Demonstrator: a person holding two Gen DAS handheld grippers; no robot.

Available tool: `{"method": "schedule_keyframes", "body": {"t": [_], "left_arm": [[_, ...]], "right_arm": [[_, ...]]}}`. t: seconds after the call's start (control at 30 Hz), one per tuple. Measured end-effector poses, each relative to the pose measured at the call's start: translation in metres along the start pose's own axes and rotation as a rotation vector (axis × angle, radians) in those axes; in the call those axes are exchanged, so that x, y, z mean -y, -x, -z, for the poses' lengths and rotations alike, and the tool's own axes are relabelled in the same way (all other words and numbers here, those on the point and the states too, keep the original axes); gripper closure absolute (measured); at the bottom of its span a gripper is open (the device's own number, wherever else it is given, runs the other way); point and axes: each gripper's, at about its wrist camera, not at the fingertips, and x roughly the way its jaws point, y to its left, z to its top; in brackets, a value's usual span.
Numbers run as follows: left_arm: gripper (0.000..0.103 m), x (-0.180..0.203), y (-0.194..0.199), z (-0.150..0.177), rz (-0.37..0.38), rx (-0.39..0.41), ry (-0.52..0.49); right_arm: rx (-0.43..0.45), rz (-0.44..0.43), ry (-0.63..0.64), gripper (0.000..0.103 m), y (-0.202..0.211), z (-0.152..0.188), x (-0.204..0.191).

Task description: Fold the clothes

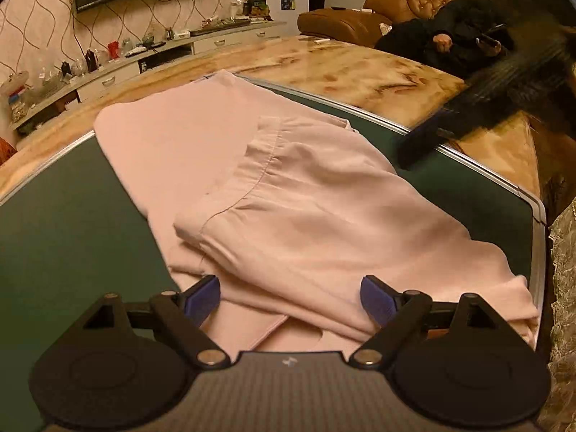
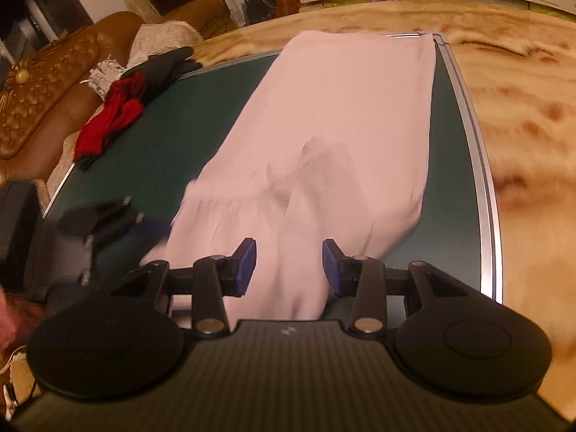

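On the green mat [image 1: 72, 216] covering the marbled desk [image 1: 342, 72], pale pink trousers [image 1: 288, 198] are lying partly folded, the elastic waistband end doubled back over the legs. From the right wrist view, the trousers [image 2: 342, 126] are stretching lengthwise toward the mat's far corner.

The left tool [image 1: 289, 295] is hovering just above the near edge of the cloth, its blue-padded jaws standing wide apart and holding nothing. The right tool [image 2: 289, 262] is likewise standing wide open, with a rise of pink fabric sitting between its pads; it is not pinching that fabric. Its view is blurring with motion.

The cloth is looking thin, light and limp, so it is likely draping and sagging wherever it is lifted, and a single pinch may gather only the top layer. The stitched waistband and the layered fold edge are seeming the firmest places to take hold.

A red and black garment [image 2: 115, 115] is lying at the mat's far left edge.
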Motion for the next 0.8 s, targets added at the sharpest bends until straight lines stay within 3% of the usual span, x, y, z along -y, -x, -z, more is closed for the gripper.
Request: {"method": "schedule_keyframes", "body": {"t": [0.13, 0.27, 0.4, 0.47, 0.6, 0.8], "left_arm": [[0.013, -0.007, 0.014, 0.004, -0.018, 0.016, 0.032], [0.014, -0.014, 0.022, 0.004, -0.021, 0.021, 0.07], [0.037, -0.019, 0.024, 0.001, -0.017, 0.005, 0.11], [0.037, -0.026, 0.022, 0.0, -0.009, -0.004, 0.149], [0.037, -0.032, 0.017, -0.006, 0.008, -0.029, 0.221], [0.037, -0.021, 0.002, -0.013, -0.024, -0.078, 0.204]], "right_arm": [[0.037, -0.044, 0.021, 0.056, 0.03, 0.038, -0.031], [0.035, -0.054, 0.134, 0.056, 0.043, 0.067, -0.077], [0.017, -0.051, 0.184, 0.056, 0.043, 0.085, -0.105], [0.012, -0.049, 0.181, 0.056, 0.043, 0.094, -0.112], [0.033, 0.028, 0.145, 0.056, 0.044, 0.113, -0.117], [0.053, 0.16, 0.109, 0.056, 0.04, 0.137, -0.123]]}}
